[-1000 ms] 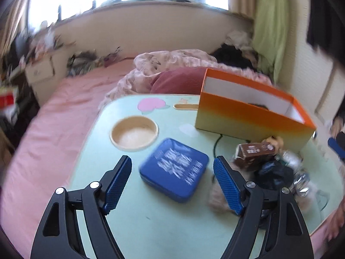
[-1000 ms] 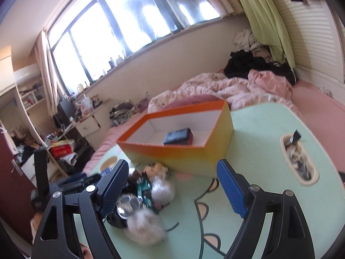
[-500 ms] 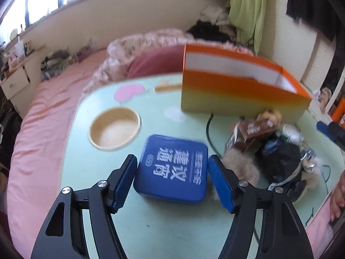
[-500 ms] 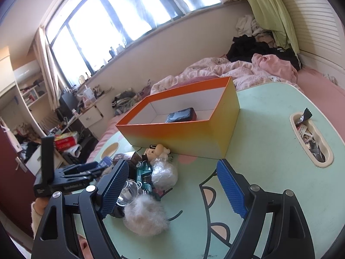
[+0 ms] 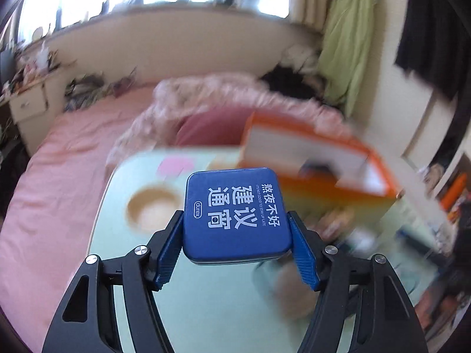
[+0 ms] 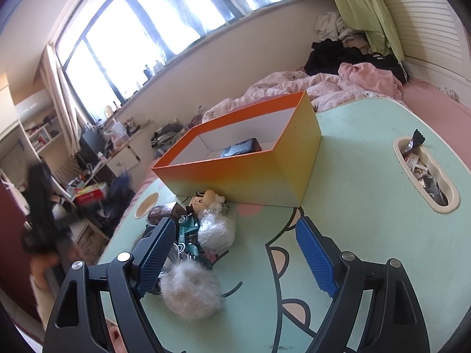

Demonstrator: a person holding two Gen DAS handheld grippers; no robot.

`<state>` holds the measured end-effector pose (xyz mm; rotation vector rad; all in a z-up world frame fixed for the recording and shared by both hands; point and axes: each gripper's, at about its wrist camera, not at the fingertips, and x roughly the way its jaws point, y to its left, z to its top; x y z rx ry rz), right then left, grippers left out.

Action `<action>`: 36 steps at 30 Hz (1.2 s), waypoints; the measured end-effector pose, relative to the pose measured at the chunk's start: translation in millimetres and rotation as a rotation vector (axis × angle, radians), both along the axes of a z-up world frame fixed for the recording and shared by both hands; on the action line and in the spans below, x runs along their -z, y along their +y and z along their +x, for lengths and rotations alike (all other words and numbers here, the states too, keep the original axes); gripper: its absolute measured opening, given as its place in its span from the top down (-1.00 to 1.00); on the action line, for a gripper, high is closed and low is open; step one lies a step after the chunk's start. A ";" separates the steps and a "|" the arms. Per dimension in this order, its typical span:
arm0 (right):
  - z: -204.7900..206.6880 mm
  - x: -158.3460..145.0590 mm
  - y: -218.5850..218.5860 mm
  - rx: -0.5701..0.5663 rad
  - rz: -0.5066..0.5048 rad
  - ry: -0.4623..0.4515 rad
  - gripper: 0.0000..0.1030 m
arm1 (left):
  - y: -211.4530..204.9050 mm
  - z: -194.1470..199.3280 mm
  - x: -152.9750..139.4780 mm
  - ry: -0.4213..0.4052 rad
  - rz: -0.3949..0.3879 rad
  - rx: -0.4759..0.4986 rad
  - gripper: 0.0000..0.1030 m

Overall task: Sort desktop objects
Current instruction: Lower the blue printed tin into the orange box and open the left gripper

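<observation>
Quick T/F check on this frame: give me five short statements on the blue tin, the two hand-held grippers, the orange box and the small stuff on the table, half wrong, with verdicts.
1. The left hand-held gripper grips the blue tin by two opposite sides. True.
2. The right hand-held gripper holds the white fluffy ball. False: its jaws stand open and hold nothing; the ball lies on the table.
3. The orange box is empty. False: one dark item lies inside.
4. A toy car sits in the pile in front of the box. True.
5. The oval recess in the table is bare. False: it holds wrappers.
</observation>
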<state>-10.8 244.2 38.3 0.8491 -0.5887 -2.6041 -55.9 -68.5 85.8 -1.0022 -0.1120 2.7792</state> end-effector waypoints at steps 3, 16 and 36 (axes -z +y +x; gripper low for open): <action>-0.8 2.4 -2.1 -0.007 0.012 -0.008 -0.63 | 34.2 -29.3 -21.6 0.015 0.007 0.038 -0.32; -9.8 -14.0 4.6 0.029 0.025 0.001 -0.65 | 51.3 -75.3 28.4 -0.038 -0.159 -0.077 -0.34; 43.8 -11.1 -40.4 -0.066 0.341 0.072 -0.93 | 26.5 64.0 35.8 0.018 -0.020 -0.028 -0.58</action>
